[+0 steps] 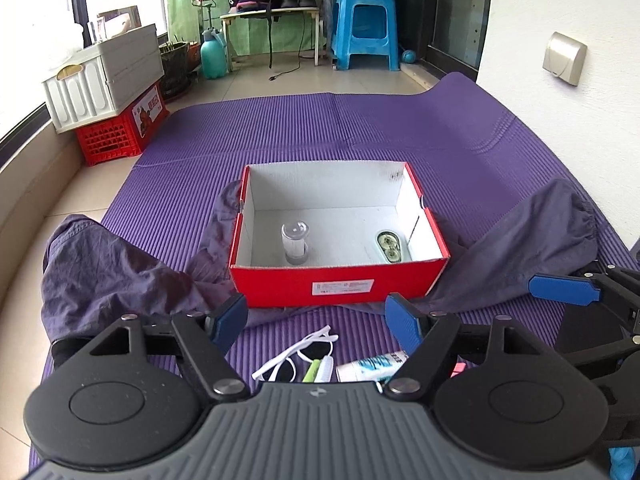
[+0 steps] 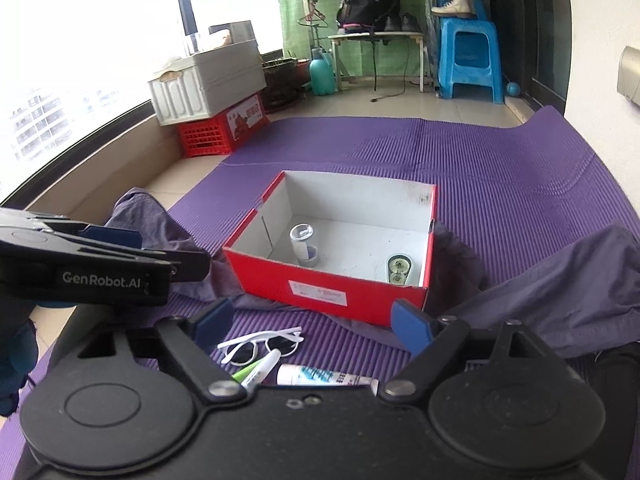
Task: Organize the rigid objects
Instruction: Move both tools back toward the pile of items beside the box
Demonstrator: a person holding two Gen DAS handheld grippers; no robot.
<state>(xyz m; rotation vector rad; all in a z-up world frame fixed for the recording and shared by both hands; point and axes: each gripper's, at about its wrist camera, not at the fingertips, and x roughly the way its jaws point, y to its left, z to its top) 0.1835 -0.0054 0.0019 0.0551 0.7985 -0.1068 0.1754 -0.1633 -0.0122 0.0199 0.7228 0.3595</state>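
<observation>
A red shoebox (image 1: 340, 280) with a white inside sits open on the purple mat; it also shows in the right wrist view (image 2: 332, 280). In it stand a clear cylindrical container (image 1: 295, 242) (image 2: 304, 245) and a small oval green case (image 1: 390, 247) (image 2: 398, 268). In front of the box lie white-framed sunglasses (image 1: 298, 354) (image 2: 264, 344), a green and white marker (image 1: 320, 370) (image 2: 258, 370) and a white tube (image 1: 370, 366) (image 2: 324, 376). My left gripper (image 1: 318, 316) is open and empty above them. My right gripper (image 2: 312, 320) is open and empty too.
Grey-blue cloth (image 1: 120, 276) (image 2: 560, 292) lies bunched left and right of the box on the purple mat (image 1: 400, 132). A white crate on a red crate (image 1: 116, 132) stands at the far left. A blue stool (image 1: 366, 32) and a low table stand at the back.
</observation>
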